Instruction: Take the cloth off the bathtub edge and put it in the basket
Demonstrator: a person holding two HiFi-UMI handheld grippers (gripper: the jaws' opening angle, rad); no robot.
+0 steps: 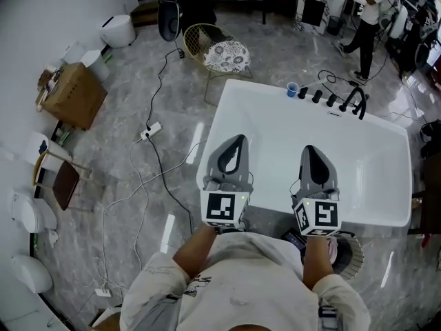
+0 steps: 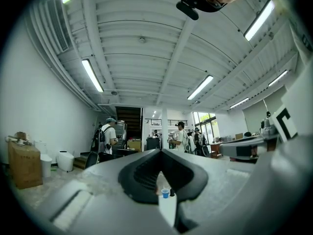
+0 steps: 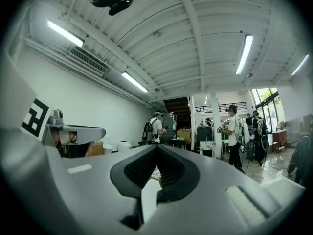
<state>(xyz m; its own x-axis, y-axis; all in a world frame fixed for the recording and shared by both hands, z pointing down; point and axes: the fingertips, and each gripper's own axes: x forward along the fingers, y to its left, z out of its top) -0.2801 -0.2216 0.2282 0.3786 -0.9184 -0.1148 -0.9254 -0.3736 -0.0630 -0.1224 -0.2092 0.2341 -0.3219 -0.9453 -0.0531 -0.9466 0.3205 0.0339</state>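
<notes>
The white bathtub [image 1: 275,116] lies in front of me, and no cloth shows on its rim. My left gripper [image 1: 238,142] hangs over the tub's near edge, its jaws [image 2: 160,152] closed tip to tip with nothing between them. To its right, my right gripper [image 1: 311,150] is also shut and empty, tips meeting [image 3: 156,147]. A round woven basket [image 1: 351,255] stands on the floor by my right wrist, mostly hidden. A bit of pinkish fabric [image 1: 333,249] shows at its rim.
A blue cup [image 1: 292,89] and black tap knobs [image 1: 331,99] sit on the tub's far rim. A wire chair with a patterned cushion [image 1: 224,54] stands beyond it. Cables and a power strip [image 1: 150,131] cross the floor at left, near a cardboard box [image 1: 72,94]. A person [image 1: 368,19] walks at top right.
</notes>
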